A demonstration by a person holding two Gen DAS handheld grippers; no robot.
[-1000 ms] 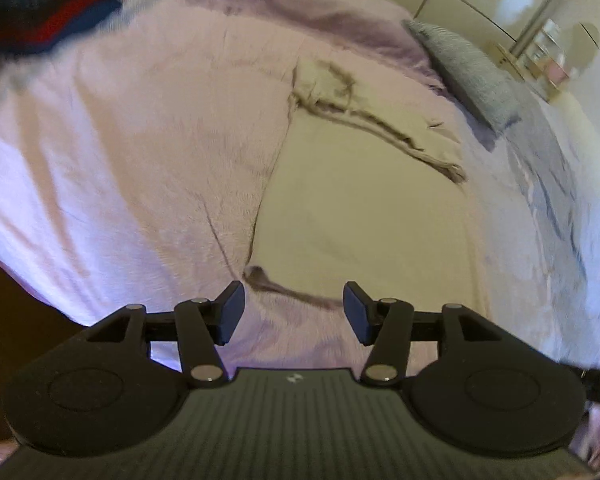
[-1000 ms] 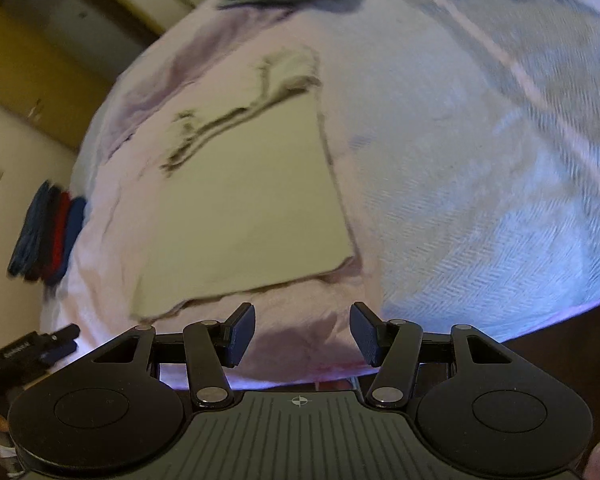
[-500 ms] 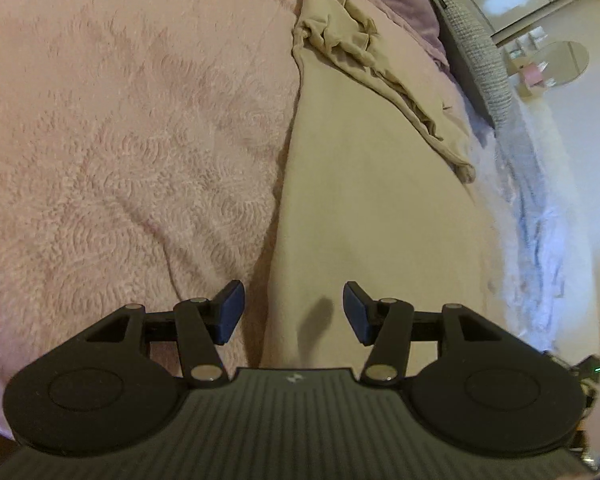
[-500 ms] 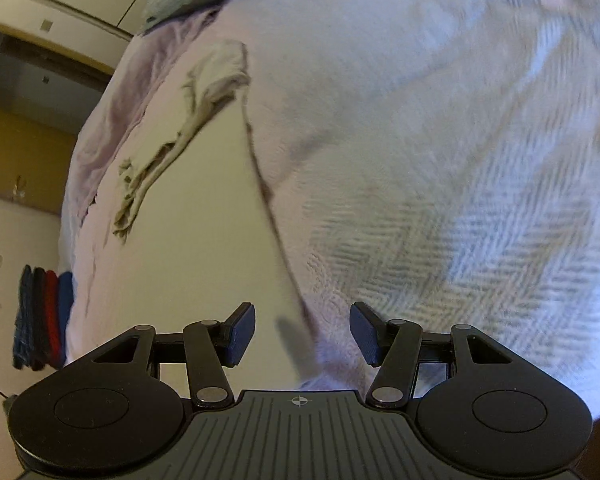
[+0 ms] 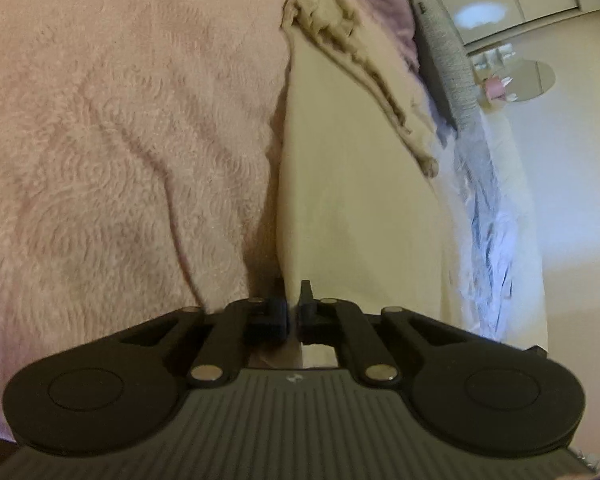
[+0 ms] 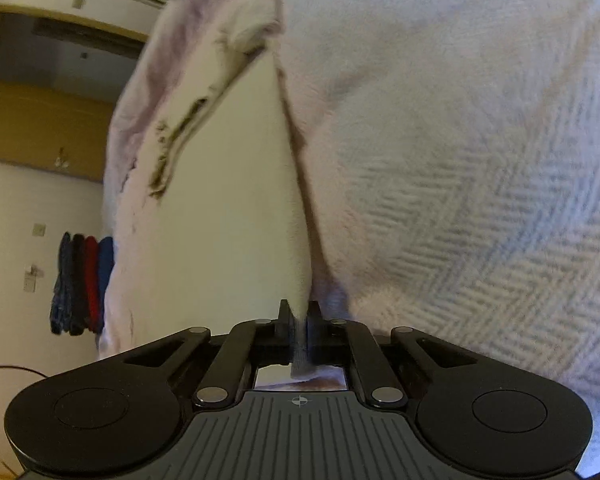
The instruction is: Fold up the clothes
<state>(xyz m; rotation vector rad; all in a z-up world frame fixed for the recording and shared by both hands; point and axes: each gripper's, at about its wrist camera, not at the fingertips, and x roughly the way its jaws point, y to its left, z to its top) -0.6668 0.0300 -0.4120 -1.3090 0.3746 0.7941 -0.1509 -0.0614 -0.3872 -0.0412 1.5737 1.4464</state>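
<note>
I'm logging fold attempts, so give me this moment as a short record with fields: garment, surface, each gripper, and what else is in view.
garment: cream cloth garment, flat on the bed, far end bunched
surface: pink fleecy blanket
left gripper: shut on the garment's near left corner
right gripper: shut on the garment's near right corner
nearby: white herringbone cover to the right; dark, red and blue clothes hanging by the wall

Both grippers, L & R, clamped shut, angled down.
</note>
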